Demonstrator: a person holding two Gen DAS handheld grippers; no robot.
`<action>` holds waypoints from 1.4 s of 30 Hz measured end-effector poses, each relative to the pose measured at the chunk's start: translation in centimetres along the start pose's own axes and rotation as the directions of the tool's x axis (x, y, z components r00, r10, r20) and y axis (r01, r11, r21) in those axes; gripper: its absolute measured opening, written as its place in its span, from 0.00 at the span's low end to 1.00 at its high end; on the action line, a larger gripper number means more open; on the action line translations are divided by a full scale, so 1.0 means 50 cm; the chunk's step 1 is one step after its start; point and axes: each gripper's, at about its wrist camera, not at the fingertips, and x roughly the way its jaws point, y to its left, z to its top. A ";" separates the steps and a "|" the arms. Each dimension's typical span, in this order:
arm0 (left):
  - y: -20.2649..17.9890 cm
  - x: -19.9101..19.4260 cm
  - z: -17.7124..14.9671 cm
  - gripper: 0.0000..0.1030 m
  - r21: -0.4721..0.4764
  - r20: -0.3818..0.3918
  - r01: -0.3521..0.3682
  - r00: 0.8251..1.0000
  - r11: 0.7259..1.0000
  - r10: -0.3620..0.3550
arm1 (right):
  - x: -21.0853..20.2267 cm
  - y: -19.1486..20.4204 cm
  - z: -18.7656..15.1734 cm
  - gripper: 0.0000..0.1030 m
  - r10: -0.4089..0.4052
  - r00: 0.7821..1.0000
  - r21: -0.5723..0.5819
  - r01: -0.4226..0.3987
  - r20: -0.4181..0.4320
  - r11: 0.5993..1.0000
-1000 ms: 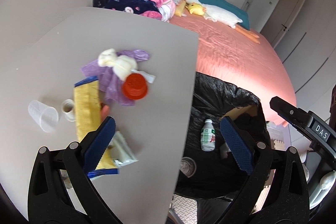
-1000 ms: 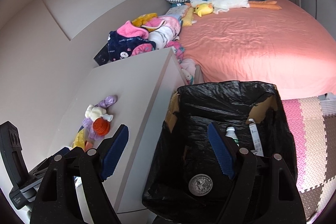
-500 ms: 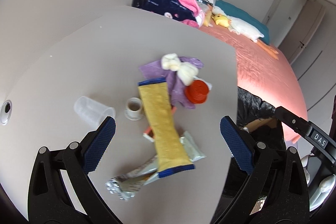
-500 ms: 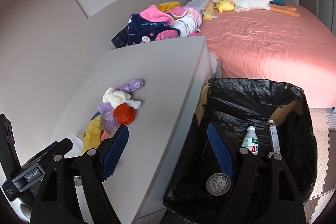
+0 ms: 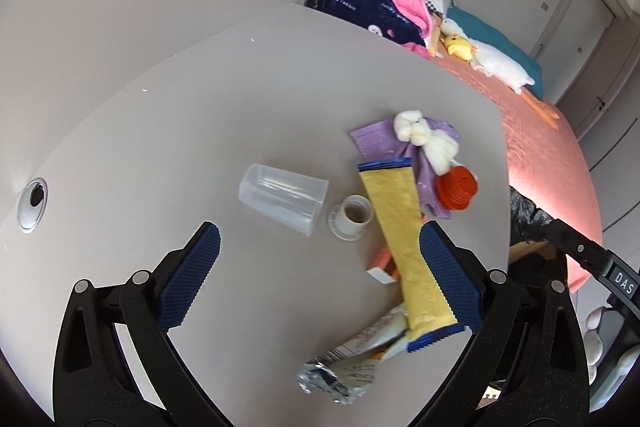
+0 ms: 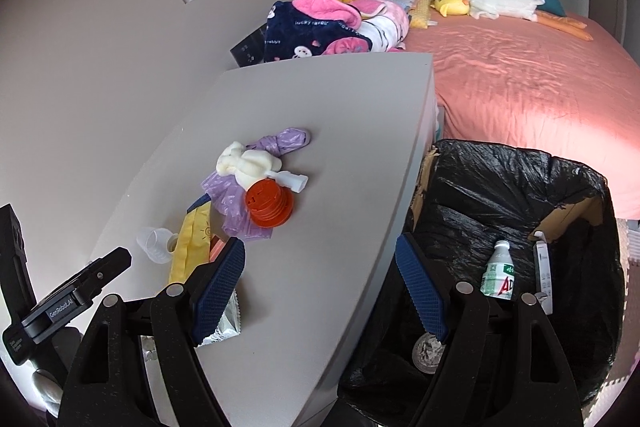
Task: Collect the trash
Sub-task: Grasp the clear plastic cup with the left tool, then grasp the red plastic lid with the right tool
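one yellow wrapper (image 5: pixel 408 247) lay against the released left tongs' (image 5: pixel 320 277) right finger, near the bench's (image 5: pixel 200 131) right edge, one clear cup (image 5: pixel 284 198) just ahead, right tongs (image 6: pixel 320 287) released too, empty

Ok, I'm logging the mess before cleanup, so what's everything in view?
Cup: one, clear, on its side on table.
Cap: one, white, beside cup.
Yellow wrapper: one, across silver wrapper.
Purple bag: one, crumpled, under white wad.
Red lid: one, on the bag.
Bin: one, black-lined, beside table, holding bottle.
Bed: pink.
Left gripper: open.
Right gripper: open.
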 end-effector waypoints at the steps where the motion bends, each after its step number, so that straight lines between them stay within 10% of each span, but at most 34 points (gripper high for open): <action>1: 0.004 0.005 0.001 0.94 -0.001 -0.003 -0.007 1.000 1.000 0.007 | 0.004 0.003 0.000 0.76 0.001 1.000 0.001 -0.001 -0.004 1.000; 16: 0.044 0.084 -0.002 0.93 0.055 -0.039 -0.095 0.994 0.994 0.097 | 0.068 0.047 0.011 0.76 0.027 0.999 -0.011 -0.027 -0.044 1.000; 27: 0.049 0.117 -0.011 0.64 0.100 -0.055 -0.128 0.989 0.987 0.134 | 0.132 0.083 0.021 0.76 0.023 0.996 -0.039 -0.027 -0.082 0.999; 42: 0.066 0.103 0.005 0.63 0.075 -0.041 -0.119 0.992 0.990 0.122 | 0.213 0.101 0.032 0.56 -0.027 0.992 -0.061 0.019 -0.123 0.998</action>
